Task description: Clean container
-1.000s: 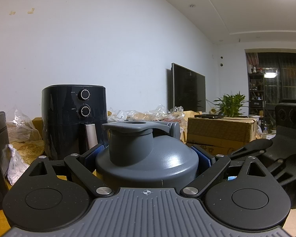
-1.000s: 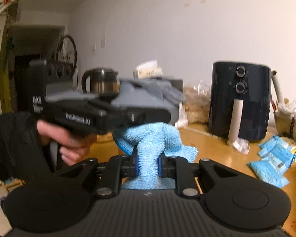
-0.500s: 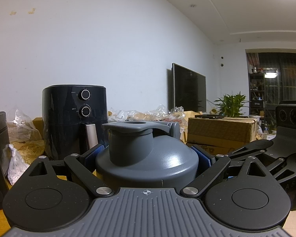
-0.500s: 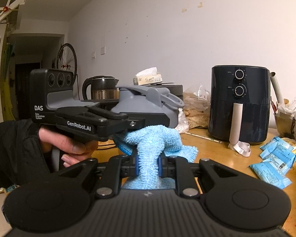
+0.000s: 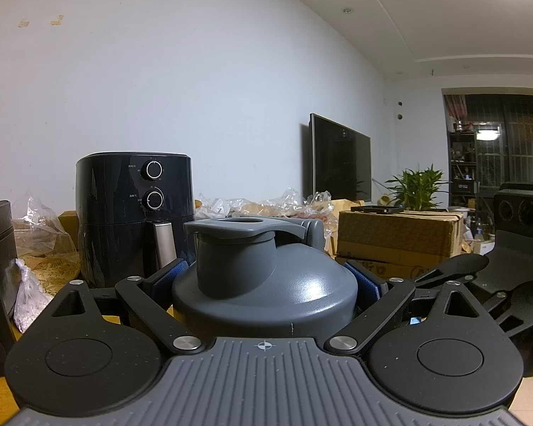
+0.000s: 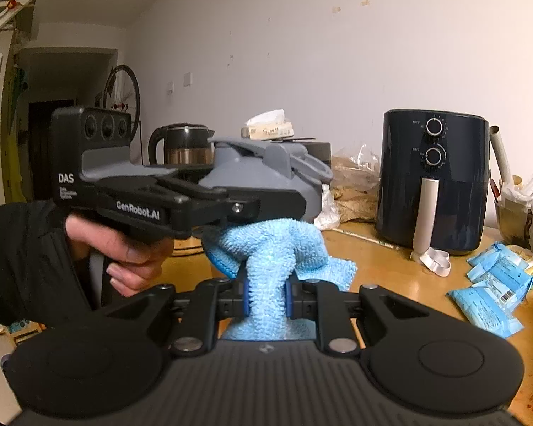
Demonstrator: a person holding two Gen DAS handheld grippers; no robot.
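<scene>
While my left gripper (image 5: 264, 277) clamps the grey container (image 5: 263, 284) by its lid, both pads pressed to its sides and lifted off the table (image 6: 391, 269), my right gripper (image 6: 265, 296) is pinched nearly shut on a blue cloth (image 6: 270, 248) bunched just under the container.

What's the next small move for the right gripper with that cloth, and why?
Probably press the blue cloth up against the grey container and start wiping. The right gripper is shut on the cloth, which bunches just under the container, and the left gripper clamps the container by its lid, off the table, ready to be wiped.
</scene>
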